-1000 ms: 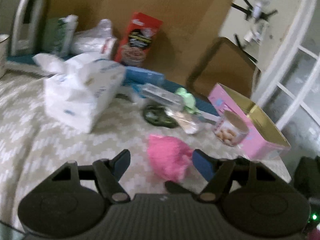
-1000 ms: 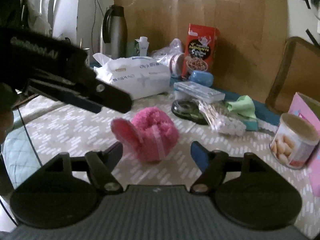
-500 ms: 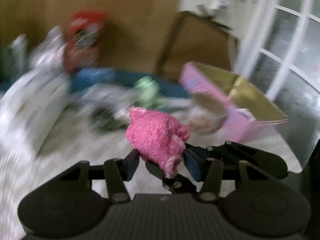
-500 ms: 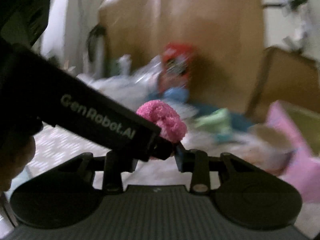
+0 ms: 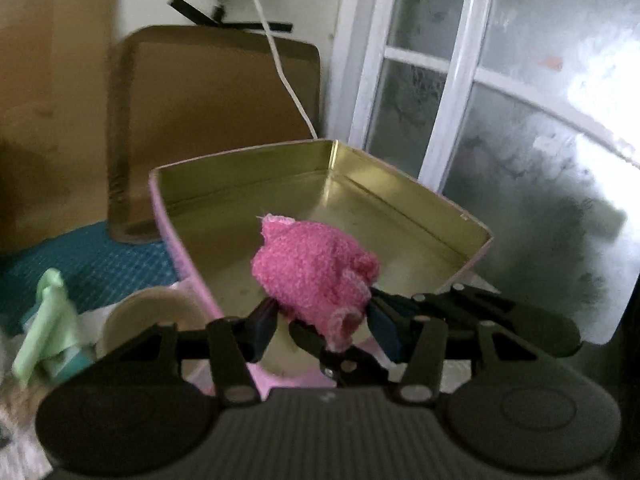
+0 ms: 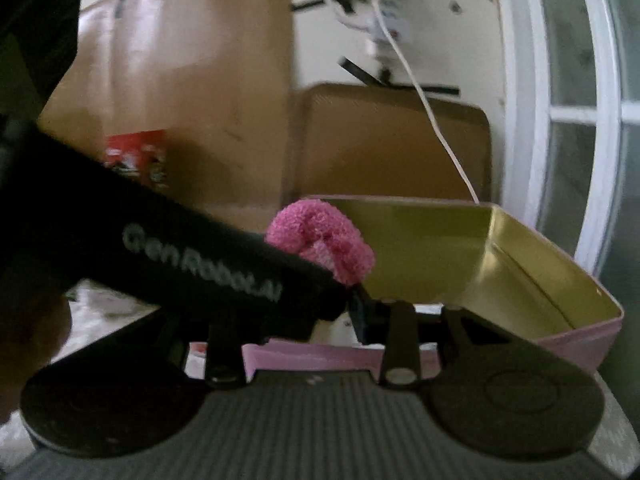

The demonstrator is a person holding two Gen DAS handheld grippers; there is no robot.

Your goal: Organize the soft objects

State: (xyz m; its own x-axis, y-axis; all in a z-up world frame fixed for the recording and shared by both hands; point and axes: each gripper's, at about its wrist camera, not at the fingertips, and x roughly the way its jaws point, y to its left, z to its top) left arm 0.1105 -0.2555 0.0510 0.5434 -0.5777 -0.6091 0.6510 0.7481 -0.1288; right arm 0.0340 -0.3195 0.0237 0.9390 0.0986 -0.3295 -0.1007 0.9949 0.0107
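Note:
A pink fluffy sock hangs in the air over the open pink tin with its gold inside. My left gripper has the sock between its blue pads, which still press on it while the jaws are opening slightly. In the right wrist view the sock sits just above my right gripper, whose jaws stand narrow on the sock's lower end. The left gripper's black body crosses in front and hides the right gripper's left finger. The tin lies right behind.
A round can and a green cloth lie left of the tin on a blue mat. A brown board leans on the wall behind, with a white cable across it. A glass door stands at the right.
Both grippers closed on the pink sock, lifted it off the patterned table and carried it right, from beside the tissue pack to above the open tin.

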